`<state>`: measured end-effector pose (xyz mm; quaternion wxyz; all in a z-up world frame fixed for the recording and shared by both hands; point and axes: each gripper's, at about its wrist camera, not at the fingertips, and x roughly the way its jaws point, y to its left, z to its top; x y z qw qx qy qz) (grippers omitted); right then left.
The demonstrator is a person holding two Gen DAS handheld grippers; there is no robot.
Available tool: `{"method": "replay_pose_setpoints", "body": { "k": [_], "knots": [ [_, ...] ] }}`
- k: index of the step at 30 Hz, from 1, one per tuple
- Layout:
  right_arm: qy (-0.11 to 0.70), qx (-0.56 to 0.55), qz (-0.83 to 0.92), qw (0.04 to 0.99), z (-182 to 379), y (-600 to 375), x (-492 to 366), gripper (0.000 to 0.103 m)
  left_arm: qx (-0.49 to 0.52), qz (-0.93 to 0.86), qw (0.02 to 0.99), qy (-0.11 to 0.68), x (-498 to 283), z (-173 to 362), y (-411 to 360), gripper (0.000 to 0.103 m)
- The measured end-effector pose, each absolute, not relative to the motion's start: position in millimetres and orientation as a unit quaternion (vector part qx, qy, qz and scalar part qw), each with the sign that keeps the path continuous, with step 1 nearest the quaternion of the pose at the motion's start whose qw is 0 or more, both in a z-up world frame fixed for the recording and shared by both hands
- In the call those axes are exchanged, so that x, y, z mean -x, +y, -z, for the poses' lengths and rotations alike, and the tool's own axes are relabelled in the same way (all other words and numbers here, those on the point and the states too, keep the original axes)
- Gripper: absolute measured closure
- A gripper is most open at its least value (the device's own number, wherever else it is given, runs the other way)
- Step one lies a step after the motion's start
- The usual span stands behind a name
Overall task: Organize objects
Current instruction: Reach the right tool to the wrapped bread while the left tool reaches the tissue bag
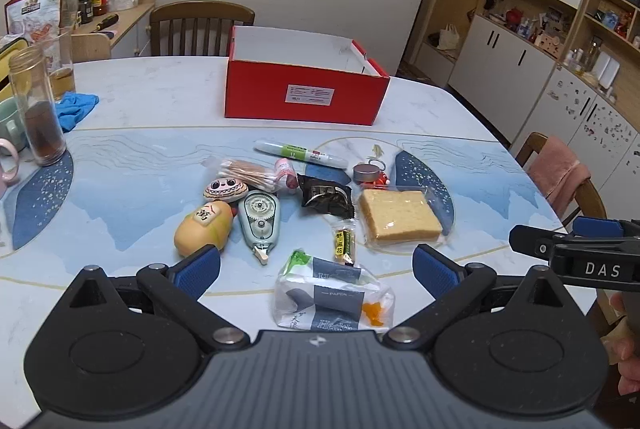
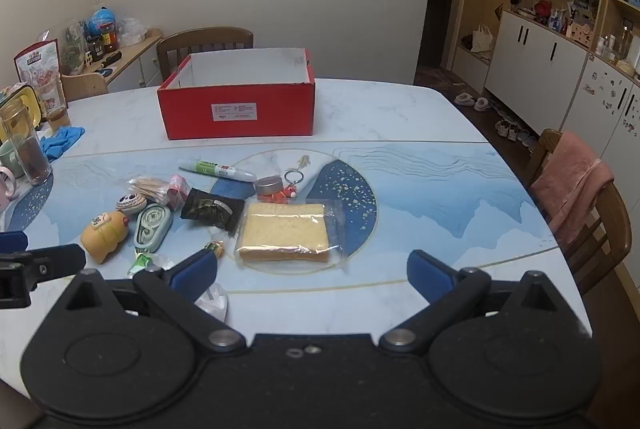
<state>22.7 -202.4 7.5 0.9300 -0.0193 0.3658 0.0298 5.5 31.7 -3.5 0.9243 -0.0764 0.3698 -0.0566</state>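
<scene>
1. Left gripper [image 1: 316,263]: fingers spread wide, nothing between the pads. It hovers over the near desk edge, lower centre of the left view.
2. Right gripper [image 2: 312,269]: fingers also wide apart, holding nothing, lower centre of the right view.
3. Box [image 1: 306,83]: red, lid off, white inside, upper centre of both views, on the desk [image 1: 160,101] well behind the clutter. Whether anything is on its floor can't be told.
4. Clutter sits mid-frame, between box and grippers: marker [image 1: 300,152], cotton swabs [image 1: 244,173], black packet [image 1: 326,195], bagged bread [image 1: 400,217], tin [image 1: 367,173], tape dispenser [image 1: 259,219], yellow toy [image 1: 204,227], small snack [image 1: 345,243].
5. Tissue pack [image 1: 332,297] lies nearest the left gripper, low in the gap between its fingers, untouched.
6. Bread [image 2: 286,233] is just beyond the right fingers, centre of the right view.
7. Left edge: glass jar [image 1: 38,109], blue cloth [image 1: 74,109].
</scene>
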Motion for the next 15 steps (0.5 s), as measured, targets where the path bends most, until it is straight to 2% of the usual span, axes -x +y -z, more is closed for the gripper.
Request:
{"method": "replay_pose_setpoints", "body": {
  "k": [15],
  "knots": [
    [0.375, 0.049, -0.052, 0.924, 20.3, -218.9, -67.2, 0.001, 0.034, 0.091, 0.909, 0.406, -41.9, 34.6, 13.3, 0.0]
  ]
}}
